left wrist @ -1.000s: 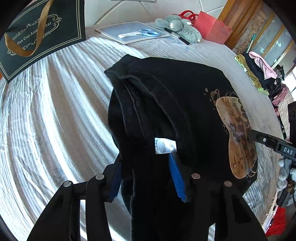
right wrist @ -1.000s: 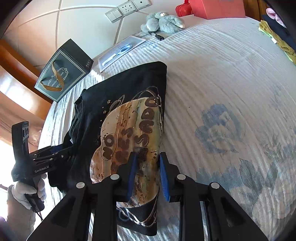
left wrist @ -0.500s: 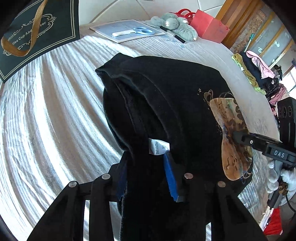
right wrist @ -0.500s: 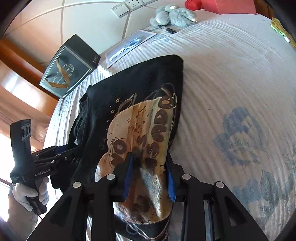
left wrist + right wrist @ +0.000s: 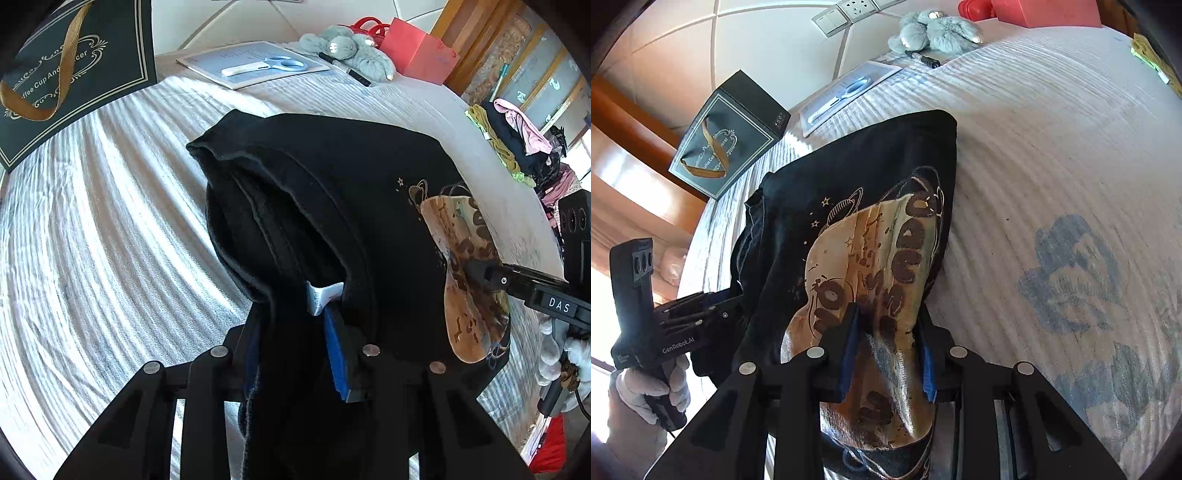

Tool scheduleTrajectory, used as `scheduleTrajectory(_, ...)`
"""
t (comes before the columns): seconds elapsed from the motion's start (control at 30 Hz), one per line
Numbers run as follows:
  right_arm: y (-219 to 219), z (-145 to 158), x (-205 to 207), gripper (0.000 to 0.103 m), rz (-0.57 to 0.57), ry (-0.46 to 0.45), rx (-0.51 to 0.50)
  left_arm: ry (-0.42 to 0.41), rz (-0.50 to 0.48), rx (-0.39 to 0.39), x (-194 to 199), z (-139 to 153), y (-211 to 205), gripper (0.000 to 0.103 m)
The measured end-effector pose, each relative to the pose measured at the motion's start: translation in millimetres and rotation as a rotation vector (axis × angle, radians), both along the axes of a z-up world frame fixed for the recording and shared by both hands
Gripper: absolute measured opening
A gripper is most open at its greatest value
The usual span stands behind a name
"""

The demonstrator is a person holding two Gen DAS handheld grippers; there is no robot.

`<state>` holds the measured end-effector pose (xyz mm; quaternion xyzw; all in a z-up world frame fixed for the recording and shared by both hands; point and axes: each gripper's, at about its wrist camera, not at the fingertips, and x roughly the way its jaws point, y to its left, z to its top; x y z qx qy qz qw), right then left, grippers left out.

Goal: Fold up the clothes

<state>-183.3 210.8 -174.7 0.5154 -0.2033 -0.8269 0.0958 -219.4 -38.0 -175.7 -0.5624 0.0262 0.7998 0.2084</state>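
Note:
A black T-shirt [image 5: 351,192] with a gold planet print [image 5: 871,266] lies partly folded on the white striped bed cover [image 5: 92,221]. My left gripper [image 5: 291,354] is shut on the shirt's collar end by the white label [image 5: 319,297] and lifts it. My right gripper [image 5: 888,354] is shut on the printed edge of the shirt, which bunches between its blue pads. Each gripper also shows in the other view: the right one [image 5: 480,271] at the print, the left one [image 5: 713,306] at the collar.
A dark gift bag [image 5: 66,66] stands at the back left. A booklet with scissors [image 5: 266,66], a grey plush toy [image 5: 347,48], a pen and a red bag [image 5: 417,51] lie at the head of the bed. A pile of clothes [image 5: 513,140] sits at the right edge.
Both grippers have lifted their ends of the shirt and drawn them nearer; the cloth bunches more between the pads and the far fold stays on the bed.

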Motion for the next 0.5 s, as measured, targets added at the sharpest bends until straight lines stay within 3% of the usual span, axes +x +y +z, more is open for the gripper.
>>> scheduleTrajectory(0.23,9.2,-2.3,0.3,0.026,-0.019,-0.017,-0.042,-0.008,-0.008,0.014,2.3,-0.3,-6.1,0.024)
scheduleTrajectory(0.4,8.3,1.1,6.5,0.031,0.01,-0.036,-0.016,-0.019,-0.02,0.039,-0.2,0.0,-5.4,0.033)
scheduleTrajectory(0.5,9.1,2.9,5.8,0.031,0.004,-0.021,-0.009,-0.004,-0.027,0.024,2.5,0.3,-1.9,0.033)
